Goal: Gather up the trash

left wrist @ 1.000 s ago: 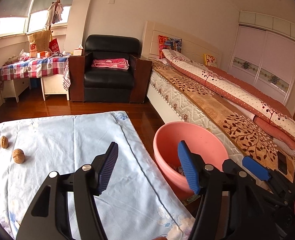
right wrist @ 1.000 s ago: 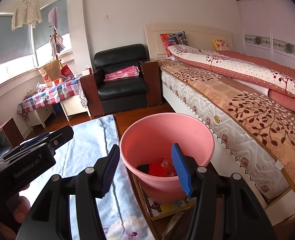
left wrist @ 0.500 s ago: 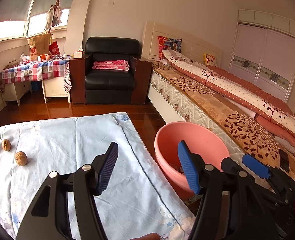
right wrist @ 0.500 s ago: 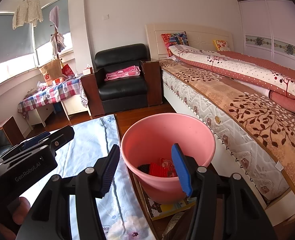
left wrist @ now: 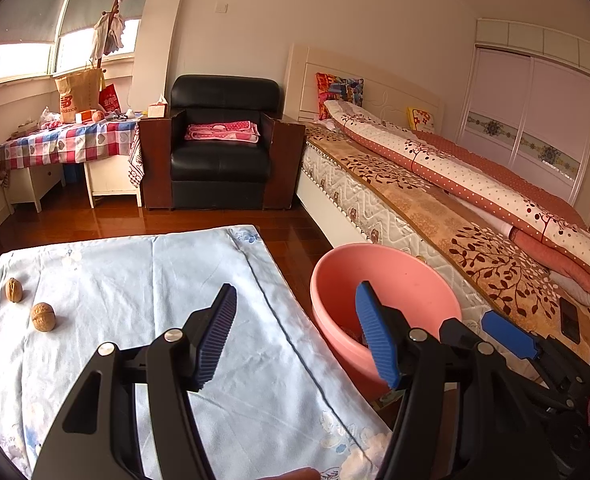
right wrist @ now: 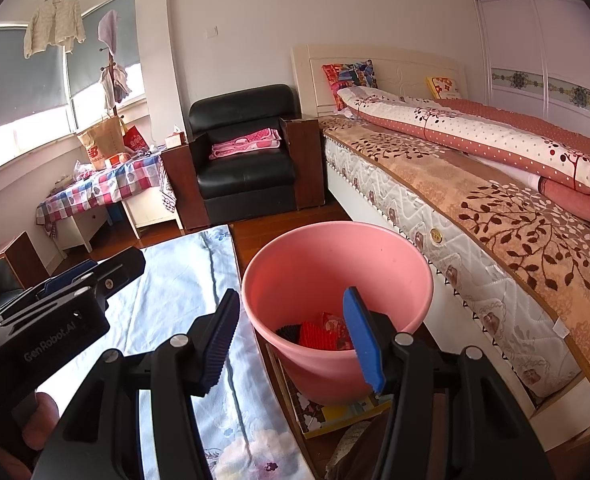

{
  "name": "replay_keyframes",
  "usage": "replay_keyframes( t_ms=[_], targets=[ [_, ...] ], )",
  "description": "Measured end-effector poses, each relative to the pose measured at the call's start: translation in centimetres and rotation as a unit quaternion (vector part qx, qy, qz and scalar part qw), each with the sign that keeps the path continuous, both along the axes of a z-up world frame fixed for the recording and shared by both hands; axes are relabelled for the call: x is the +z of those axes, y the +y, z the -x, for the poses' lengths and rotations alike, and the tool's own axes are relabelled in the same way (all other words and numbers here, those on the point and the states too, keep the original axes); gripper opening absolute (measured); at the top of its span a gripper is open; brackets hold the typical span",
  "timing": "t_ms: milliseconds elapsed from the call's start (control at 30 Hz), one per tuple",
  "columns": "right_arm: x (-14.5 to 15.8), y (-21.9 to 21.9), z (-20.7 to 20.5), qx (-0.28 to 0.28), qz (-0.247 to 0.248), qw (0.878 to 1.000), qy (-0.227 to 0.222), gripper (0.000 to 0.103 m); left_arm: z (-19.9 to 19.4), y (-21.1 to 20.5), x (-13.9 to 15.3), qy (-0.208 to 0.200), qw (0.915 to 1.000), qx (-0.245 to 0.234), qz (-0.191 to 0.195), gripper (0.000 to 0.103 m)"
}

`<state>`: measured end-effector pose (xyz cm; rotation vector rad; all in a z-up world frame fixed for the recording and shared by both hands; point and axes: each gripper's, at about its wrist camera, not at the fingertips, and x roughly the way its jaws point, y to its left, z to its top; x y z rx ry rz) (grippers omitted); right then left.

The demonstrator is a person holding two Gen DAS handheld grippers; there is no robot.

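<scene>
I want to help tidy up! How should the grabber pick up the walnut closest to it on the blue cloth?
Come straight down from above with the open left gripper and pinch the nearer walnut across its round middle. It sits alone on the flat blue cloth, apart from the other walnut, so both sides are free, but it is small and round and may roll, so close gently.
</scene>
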<state>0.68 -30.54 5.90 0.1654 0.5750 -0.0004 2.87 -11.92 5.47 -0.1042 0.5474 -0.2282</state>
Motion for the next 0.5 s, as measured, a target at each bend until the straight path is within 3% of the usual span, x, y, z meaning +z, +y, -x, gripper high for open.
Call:
replay_keyframes(
  t_ms=[500],
  targets=[
    [-0.72, 0.01, -0.10, 0.002, -0.002, 1.000, 0.006, 0.054, 0.00, 0.01, -0.14, 0.004, 1.0000, -0.002, -0.003, 0.062]
  ],
)
